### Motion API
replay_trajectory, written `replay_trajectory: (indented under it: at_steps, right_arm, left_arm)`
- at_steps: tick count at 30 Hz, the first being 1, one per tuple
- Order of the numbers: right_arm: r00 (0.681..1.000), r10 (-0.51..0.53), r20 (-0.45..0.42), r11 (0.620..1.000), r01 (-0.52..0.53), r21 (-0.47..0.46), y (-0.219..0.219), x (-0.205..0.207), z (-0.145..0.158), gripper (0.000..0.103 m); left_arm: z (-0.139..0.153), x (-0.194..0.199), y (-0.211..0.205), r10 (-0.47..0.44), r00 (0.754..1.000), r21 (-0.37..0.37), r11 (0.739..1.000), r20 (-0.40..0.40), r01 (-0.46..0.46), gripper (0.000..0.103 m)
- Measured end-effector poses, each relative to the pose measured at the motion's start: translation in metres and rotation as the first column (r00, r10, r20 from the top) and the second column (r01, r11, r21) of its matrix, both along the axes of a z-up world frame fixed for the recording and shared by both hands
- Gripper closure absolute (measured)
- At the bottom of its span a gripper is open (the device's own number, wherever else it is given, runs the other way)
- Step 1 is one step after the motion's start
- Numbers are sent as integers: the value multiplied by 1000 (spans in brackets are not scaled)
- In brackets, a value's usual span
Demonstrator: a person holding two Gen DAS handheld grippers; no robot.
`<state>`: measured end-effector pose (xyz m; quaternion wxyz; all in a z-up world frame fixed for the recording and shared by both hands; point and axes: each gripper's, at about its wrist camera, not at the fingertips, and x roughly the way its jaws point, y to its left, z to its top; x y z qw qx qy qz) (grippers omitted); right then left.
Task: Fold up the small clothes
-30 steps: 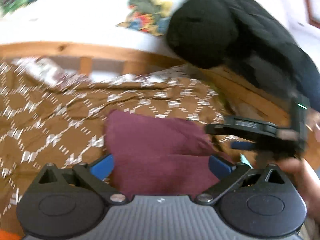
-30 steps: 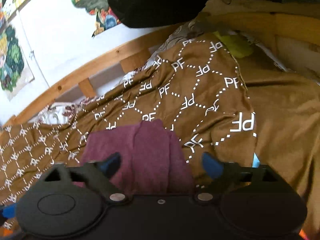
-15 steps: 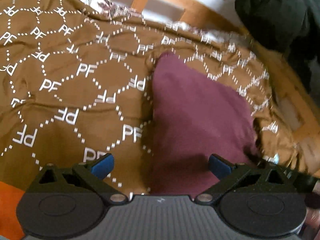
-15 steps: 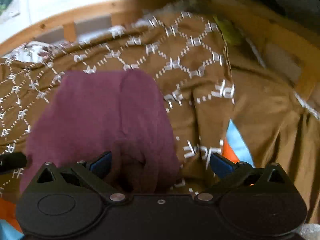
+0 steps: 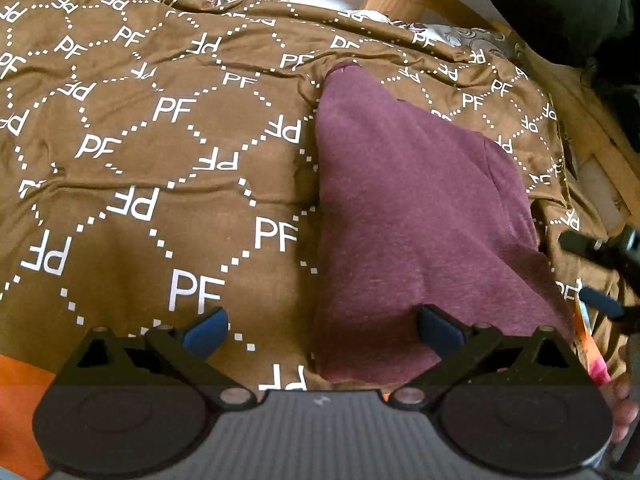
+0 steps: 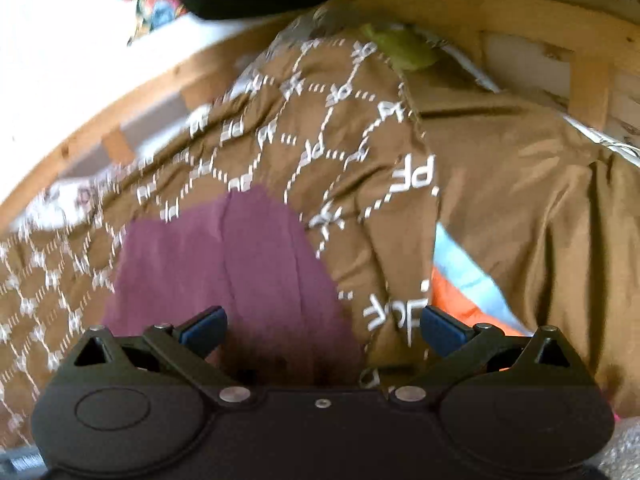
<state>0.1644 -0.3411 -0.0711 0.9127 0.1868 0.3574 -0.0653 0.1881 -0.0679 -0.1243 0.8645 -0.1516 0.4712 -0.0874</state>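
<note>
A folded maroon garment lies flat on a brown bedspread printed with white "PF" letters. My left gripper hovers open over the garment's near left corner, its blue pads wide apart with nothing between them. In the right wrist view the same maroon garment lies just ahead and left, and my right gripper is open above its near right edge. The right gripper's black fingers show at the right edge of the left wrist view.
A wooden bed frame curves behind the bedspread. A black padded jacket hangs at the upper right. Orange and light blue fabric peeks from under the bedspread's edge. A yellow-green item lies by the frame.
Both grippers tilted down over the garment and stayed open. The left gripper shifted left over the garment's near left corner; the right view swung and pulled back slightly. The garment lies still.
</note>
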Motion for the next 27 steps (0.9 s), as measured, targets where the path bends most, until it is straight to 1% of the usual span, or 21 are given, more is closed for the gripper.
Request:
replay_trajectory:
  at_steps: [2, 4, 5, 7, 9, 10, 12, 13, 15, 18, 22, 25, 27]
  right_arm:
    - [1000, 25, 19, 999, -25, 27, -4, 5, 3, 1]
    - [997, 79, 11, 997, -79, 18, -4, 14, 6, 6]
    - [993, 116, 14, 993, -116, 7, -2, 18, 8, 10]
    - [981, 191, 22, 982, -190, -22, 4, 27, 9, 12]
    - [963, 268, 28, 962, -266, -62, 9, 36, 10, 19]
    - [955, 297, 30, 953, -293, -80, 11, 40, 10, 20]
    - [941, 335, 35, 938, -330, -108, 14, 52, 6, 29]
    - [939, 339, 50, 936, -332, -114, 14, 55, 4, 33]
    - [948, 312, 65, 948, -305, -94, 12, 59, -4, 51]
    - [958, 281, 52, 957, -275, -93, 14, 64, -11, 62]
    - [952, 302, 54, 949, -295, -108, 17, 64, -12, 67]
    - [952, 300, 60, 950, -294, -102, 16, 62, -12, 67]
    - [955, 290, 60, 955, -285, -76, 12, 63, -13, 65]
  left_arm:
    - [-1, -1, -1, -3, 1000, 8, 1000, 3, 3, 0]
    - [-1, 0, -4, -8, 1000, 19, 1000, 8, 8, 0]
    - [-1, 0, -5, -11, 1000, 25, 1000, 10, 11, 0]
    - [-2, 0, -6, -17, 1000, 34, 999, 12, 17, 0]
    - [-3, 2, -8, -21, 1000, 38, 999, 11, 21, 0]
    - [-4, 2, -8, -22, 1000, 38, 999, 10, 22, 0]
    - [-5, 3, -8, -23, 1000, 38, 999, 9, 23, 0]
    - [-5, 3, -8, -23, 1000, 36, 999, 8, 23, 0]
    - [-6, 3, -8, -24, 1000, 35, 999, 9, 23, 0]
    - [-5, 3, -8, -23, 1000, 36, 999, 7, 23, 0]
    - [-6, 3, -9, -27, 1000, 40, 999, 7, 27, 0]
    - [-7, 3, -10, -27, 1000, 45, 999, 10, 27, 0]
    - [-7, 3, -10, -27, 1000, 45, 999, 11, 27, 0]
